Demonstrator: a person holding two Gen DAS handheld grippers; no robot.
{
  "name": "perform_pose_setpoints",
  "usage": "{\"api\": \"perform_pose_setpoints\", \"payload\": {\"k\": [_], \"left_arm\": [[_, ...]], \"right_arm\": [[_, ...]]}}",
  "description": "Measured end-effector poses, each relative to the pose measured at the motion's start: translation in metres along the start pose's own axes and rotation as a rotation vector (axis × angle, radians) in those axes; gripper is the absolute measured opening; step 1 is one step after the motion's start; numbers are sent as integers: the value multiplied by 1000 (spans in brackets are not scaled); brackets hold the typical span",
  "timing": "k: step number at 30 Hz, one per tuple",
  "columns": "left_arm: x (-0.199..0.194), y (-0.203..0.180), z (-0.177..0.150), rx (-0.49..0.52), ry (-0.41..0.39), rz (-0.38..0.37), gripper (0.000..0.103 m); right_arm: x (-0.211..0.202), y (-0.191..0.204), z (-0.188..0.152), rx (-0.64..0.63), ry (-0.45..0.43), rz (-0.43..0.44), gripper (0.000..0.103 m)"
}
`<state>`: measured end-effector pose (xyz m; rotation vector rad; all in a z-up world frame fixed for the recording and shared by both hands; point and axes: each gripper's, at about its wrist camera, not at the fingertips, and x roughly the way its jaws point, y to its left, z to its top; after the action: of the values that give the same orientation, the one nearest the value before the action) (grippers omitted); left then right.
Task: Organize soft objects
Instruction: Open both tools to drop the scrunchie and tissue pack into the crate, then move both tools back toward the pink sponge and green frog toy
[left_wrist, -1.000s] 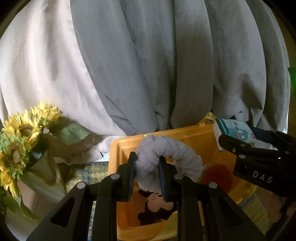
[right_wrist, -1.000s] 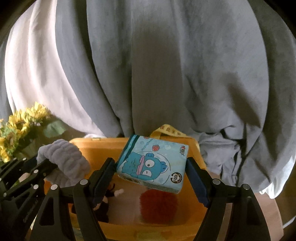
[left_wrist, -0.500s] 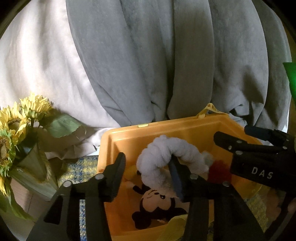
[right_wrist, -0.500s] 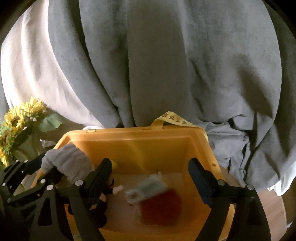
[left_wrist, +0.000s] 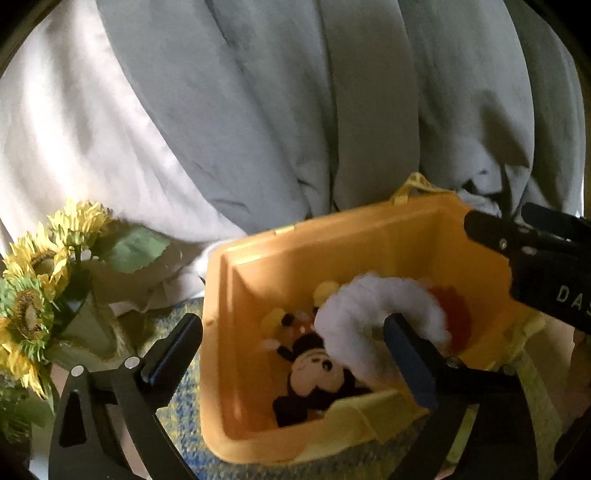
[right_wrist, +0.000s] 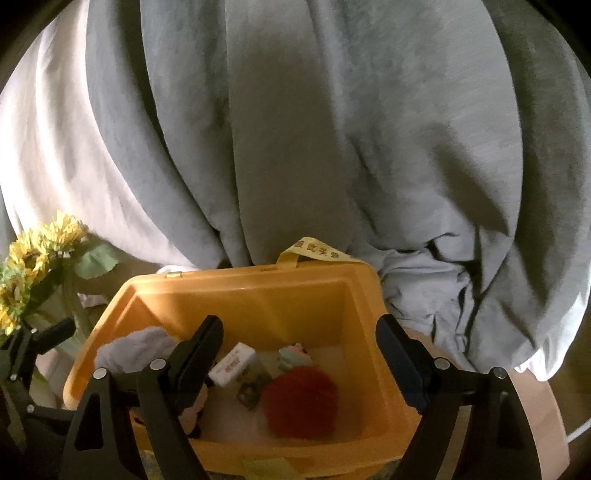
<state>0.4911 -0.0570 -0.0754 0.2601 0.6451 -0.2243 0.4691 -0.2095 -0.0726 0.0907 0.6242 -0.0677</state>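
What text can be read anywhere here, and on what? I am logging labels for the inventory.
"DAS": white letters on the right gripper body, cut off by the frame edge.
Red characters on the yellow strap at the yellow bin: too blurred to read.
Red print on the white box: too small to read.

My left gripper (left_wrist: 293, 345) is matte black, with silver screw heads on its angular, cut-out finger arms and blue-faced pads. My right gripper (right_wrist: 299, 347) is built the same; white "DAS" lettering marks its side.
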Motion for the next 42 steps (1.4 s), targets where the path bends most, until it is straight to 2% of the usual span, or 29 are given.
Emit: {"api": "perform_pose_setpoints", "payload": {"k": [2, 5, 17, 25, 35, 42], "left_arm": [[0, 0, 3, 12, 41, -9, 102], [-2, -4, 5, 35, 67, 24, 102], [-85, -9, -9, -33, -77, 88, 102], [-127, -24, -35, -82, -117, 119, 102], [-163, -55, -73, -163, -117, 165, 95], [-172, -82, -95, -220, -97, 210, 89]], "right_arm": [[-6, -1, 0, -1, -5, -5, 85], [-10, -1, 2, -15, 5, -19, 85], [-62, -12, -1, -2, -38, 13, 86], [-96, -18, -18, -37, -55, 59, 85], [-123, -29, -38, -109, -61, 139, 85], [-129, -42, -51, -200, -51, 227, 85]]}}
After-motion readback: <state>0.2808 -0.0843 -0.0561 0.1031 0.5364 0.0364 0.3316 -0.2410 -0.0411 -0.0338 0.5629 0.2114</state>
